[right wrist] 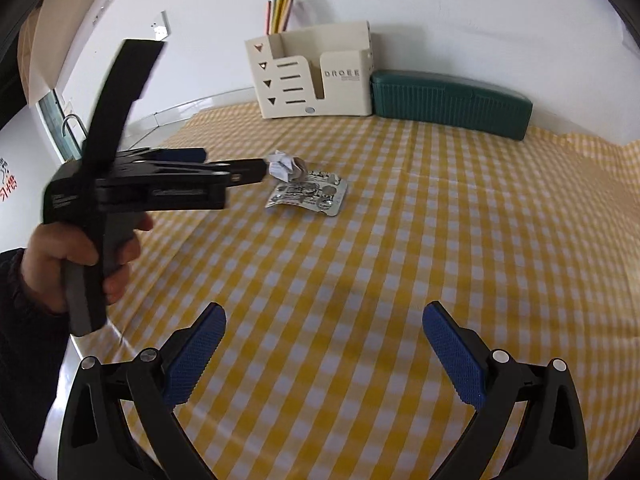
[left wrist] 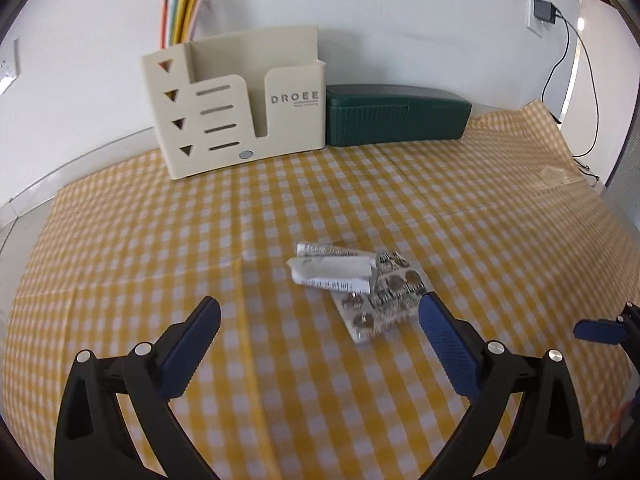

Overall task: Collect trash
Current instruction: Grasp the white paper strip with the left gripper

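A crumpled white paper (left wrist: pixel 332 270) lies on the yellow checked tablecloth (left wrist: pixel 280 208), resting on one end of a used silver pill blister pack (left wrist: pixel 380 300). My left gripper (left wrist: pixel 320 312) is open, just short of them, with its right finger beside the blister pack. In the right wrist view the paper (right wrist: pixel 284 165) and blister pack (right wrist: pixel 310 196) lie mid-table, and the left gripper (right wrist: pixel 224 168) shows from the side, held by a hand, its tips next to the paper. My right gripper (right wrist: pixel 323 320) is open and empty above the near cloth; one of its fingertips (left wrist: pixel 598 330) shows in the left view.
A cream desk organizer (left wrist: pixel 240 100) with coloured straws (left wrist: pixel 182 16) stands against the back wall. A dark green lidded box (left wrist: pixel 396 114) sits to its right. A wall socket with charger and cable (left wrist: pixel 544 12) is at far right.
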Tool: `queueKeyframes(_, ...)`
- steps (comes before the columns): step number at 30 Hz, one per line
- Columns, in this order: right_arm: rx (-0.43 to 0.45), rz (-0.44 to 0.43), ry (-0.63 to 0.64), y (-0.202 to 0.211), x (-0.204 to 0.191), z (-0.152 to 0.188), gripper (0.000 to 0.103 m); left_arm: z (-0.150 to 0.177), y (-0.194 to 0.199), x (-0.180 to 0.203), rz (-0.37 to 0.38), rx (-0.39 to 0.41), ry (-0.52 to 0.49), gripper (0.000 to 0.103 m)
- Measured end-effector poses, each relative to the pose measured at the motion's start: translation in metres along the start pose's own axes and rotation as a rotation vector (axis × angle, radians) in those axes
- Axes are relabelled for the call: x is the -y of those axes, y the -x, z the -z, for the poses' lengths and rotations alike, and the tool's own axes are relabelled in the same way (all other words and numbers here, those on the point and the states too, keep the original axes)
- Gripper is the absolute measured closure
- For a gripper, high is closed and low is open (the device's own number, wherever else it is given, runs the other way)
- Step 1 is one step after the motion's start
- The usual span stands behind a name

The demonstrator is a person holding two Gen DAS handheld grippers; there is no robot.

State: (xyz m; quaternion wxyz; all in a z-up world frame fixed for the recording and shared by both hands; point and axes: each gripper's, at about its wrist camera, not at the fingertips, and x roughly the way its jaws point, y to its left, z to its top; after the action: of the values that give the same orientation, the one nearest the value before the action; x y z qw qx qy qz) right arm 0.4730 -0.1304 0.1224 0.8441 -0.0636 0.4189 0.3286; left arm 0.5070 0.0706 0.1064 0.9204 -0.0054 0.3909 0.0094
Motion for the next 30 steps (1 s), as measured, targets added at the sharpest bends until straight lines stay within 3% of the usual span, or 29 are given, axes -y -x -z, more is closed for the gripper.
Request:
queueKeyframes(8, -0.028, -0.018, -0.018, -0.026, 0.008, -0.01, 0.003, -0.015, -0.041, 0.008, 0.022, -0.009, -0.052, 0.005)
queueKeyframes(10, -0.032, -0.023, -0.026, -0.03, 0.008, -0.011, 0.003, -0.015, -0.048, 0.007, 0.036, -0.019, -0.046, 0.011)
queueKeyframes(15, -0.04, -0.027, -0.029, -0.038, 0.005, -0.016, 0.003, -0.013, -0.051, -0.005, 0.092, -0.036, 0.006, 0.044)
queueKeyframes(16, -0.04, -0.028, -0.029, -0.039, 0.004, -0.019, 0.003, -0.013, -0.05, -0.008, 0.098, -0.035, 0.014, 0.046)
queueKeyframes(20, -0.044, -0.037, -0.044, -0.046, 0.002, -0.026, 0.003, -0.011, -0.05, -0.018, 0.122, -0.039, 0.037, 0.049)
queueKeyframes(30, -0.063, -0.026, -0.038, -0.076, -0.015, -0.049, 0.003, 0.005, -0.025, -0.05, 0.056, -0.005, 0.04, 0.049)
